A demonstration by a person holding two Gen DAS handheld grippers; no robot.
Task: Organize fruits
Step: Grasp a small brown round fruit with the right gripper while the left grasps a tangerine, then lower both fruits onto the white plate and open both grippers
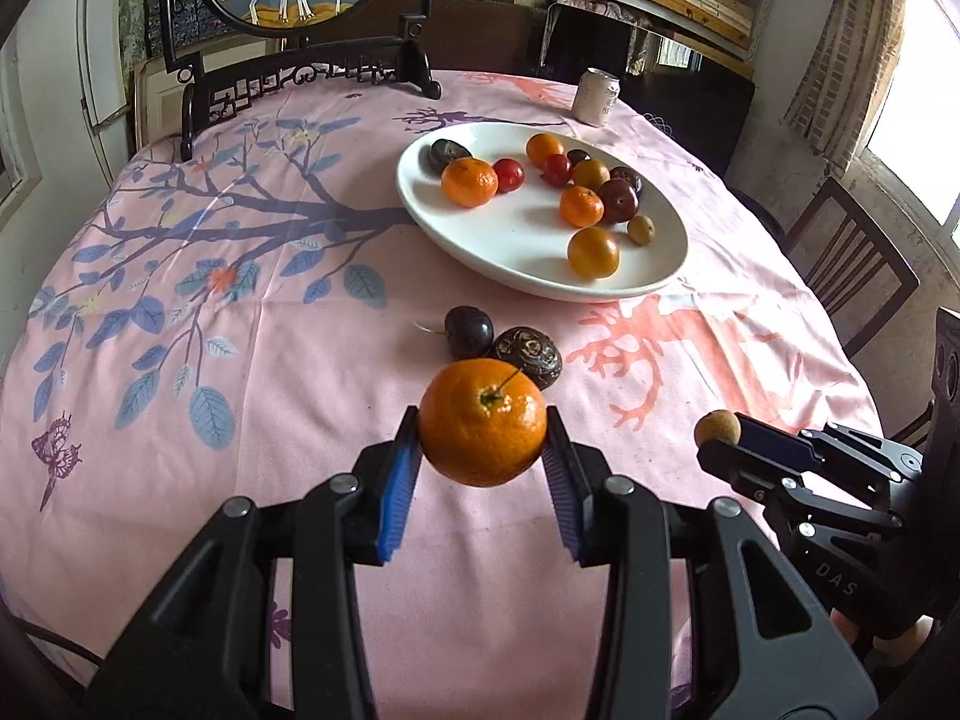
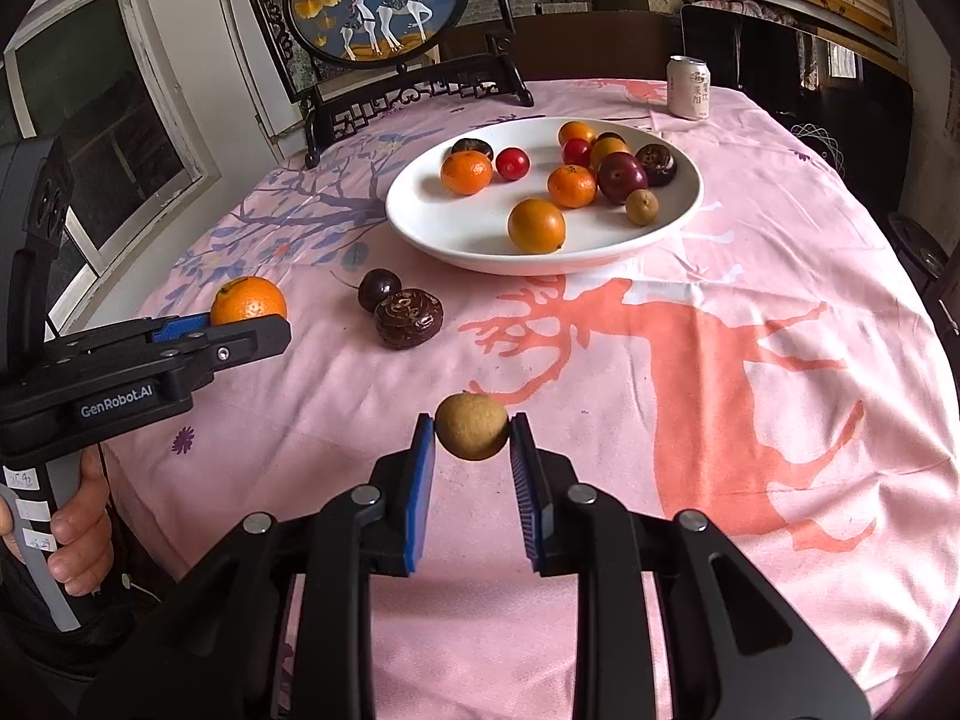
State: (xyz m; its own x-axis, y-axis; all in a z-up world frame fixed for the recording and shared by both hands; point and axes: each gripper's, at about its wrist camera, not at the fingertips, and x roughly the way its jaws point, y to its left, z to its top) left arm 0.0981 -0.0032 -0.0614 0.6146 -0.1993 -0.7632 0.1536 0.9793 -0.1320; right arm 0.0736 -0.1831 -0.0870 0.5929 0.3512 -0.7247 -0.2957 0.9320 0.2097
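My left gripper [image 1: 483, 438] is shut on an orange mandarin [image 1: 483, 423], held above the pink tablecloth; the right wrist view shows the same mandarin [image 2: 248, 300] in that gripper [image 2: 252, 324] at the left. A small tan-brown round fruit [image 2: 472, 426] is pinched between the blue pads of my right gripper [image 2: 472, 429], which is shut on it; that fruit [image 1: 717, 427] also shows at the right of the left wrist view. Ahead stands a white plate [image 1: 480, 240] [image 2: 444, 234] holding several mandarins, red and dark fruits. A dark plum [image 1: 468, 330] [image 2: 379, 289] and a dark patterned fruit [image 1: 529, 355] [image 2: 409, 319] lie on the cloth before the plate.
A drink can [image 1: 597, 96] [image 2: 689, 87] stands at the far edge of the table. A round deer picture on a dark carved stand [image 1: 300, 69] [image 2: 414, 90] sits at the back left. Wooden chairs [image 1: 852, 264] flank the right side. A hand [image 2: 78, 540] holds the left gripper's handle.
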